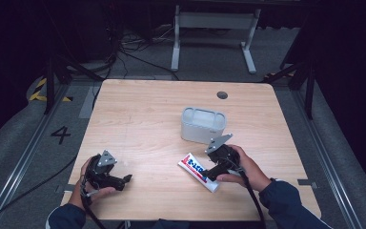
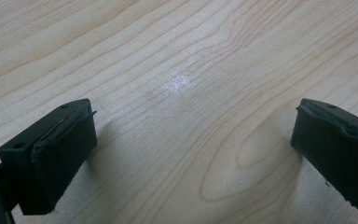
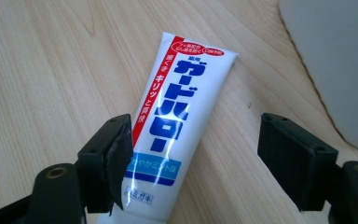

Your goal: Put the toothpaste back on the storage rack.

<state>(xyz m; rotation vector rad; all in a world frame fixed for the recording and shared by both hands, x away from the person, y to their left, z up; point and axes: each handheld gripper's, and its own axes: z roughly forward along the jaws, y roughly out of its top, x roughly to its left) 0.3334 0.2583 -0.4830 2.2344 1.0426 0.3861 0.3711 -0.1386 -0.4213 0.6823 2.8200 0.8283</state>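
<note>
Wooden table (image 1: 138,119) held a toothpaste tube (image 3: 177,116) — it lay between the wide-apart jaws of the right gripper (image 3: 196,158), a grey tub (image 1: 203,125) just beyond. Left gripper (image 2: 191,144) gaped too — nothing inside.

Pale matt wood-grain table (image 2: 177,56); glossy plastic toothpaste tube (image 3: 182,107) beside a smooth matt grey plastic container (image 1: 203,125)

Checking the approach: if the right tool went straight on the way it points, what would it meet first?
Probably the toothpaste tube: it lies on the table between the right tool's open jaws, nearer one jaw.
</note>
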